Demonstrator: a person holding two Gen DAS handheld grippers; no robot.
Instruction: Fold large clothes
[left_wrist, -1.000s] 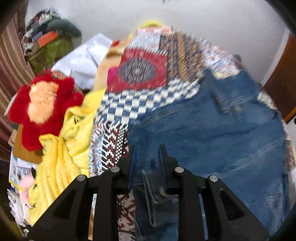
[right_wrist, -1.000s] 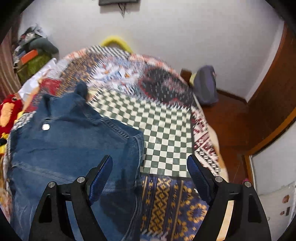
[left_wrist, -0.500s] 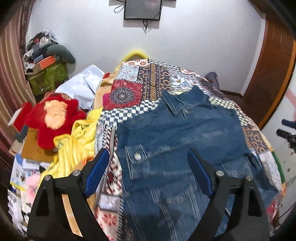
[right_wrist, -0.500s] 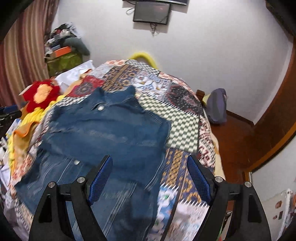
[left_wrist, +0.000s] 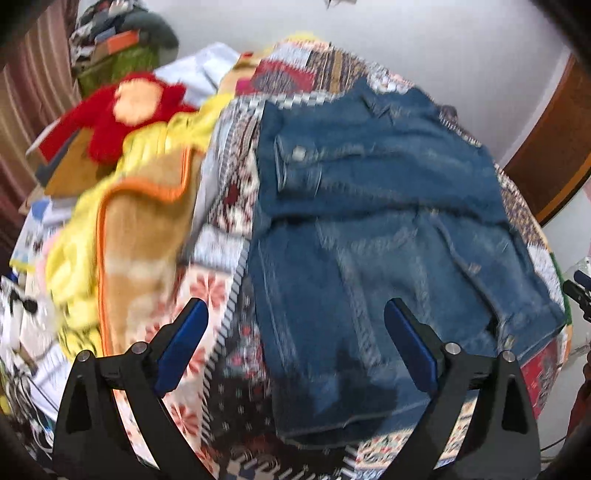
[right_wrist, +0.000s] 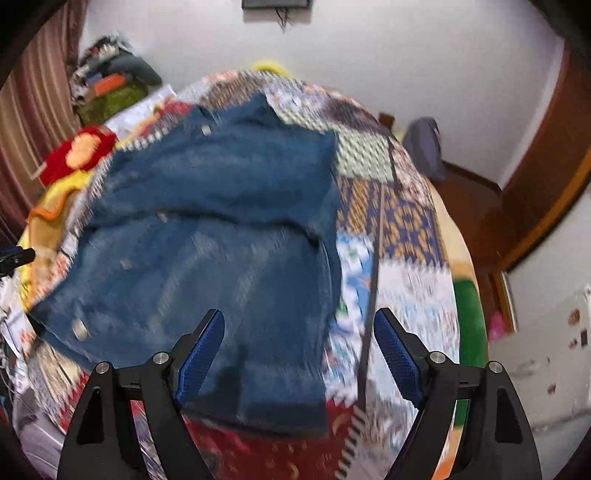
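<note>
A blue denim jacket (left_wrist: 369, 221) lies spread on the patchwork quilt (left_wrist: 221, 277) of a bed, collar towards the far wall, with a fold across its middle. My left gripper (left_wrist: 295, 310) hovers over the jacket's near left part. Its jaws are opening and nothing is pinched between them. In the right wrist view the jacket (right_wrist: 221, 221) fills the left half of the quilt (right_wrist: 399, 229). My right gripper (right_wrist: 299, 317) stands open above the jacket's near right edge and grips nothing. Both views are blurred by motion.
A red plush toy (left_wrist: 122, 110) and a yellow-and-tan blanket (left_wrist: 140, 229) lie left of the jacket. Piled things (left_wrist: 118, 48) sit in the far left corner. A grey bag (right_wrist: 424, 147) rests on the floor by the wooden door (right_wrist: 546, 147) at right.
My left gripper let go of the denim and opened wide. Both grippers drew back towards the bed's near edge, so more of the jacket shows. The right gripper stayed open.
</note>
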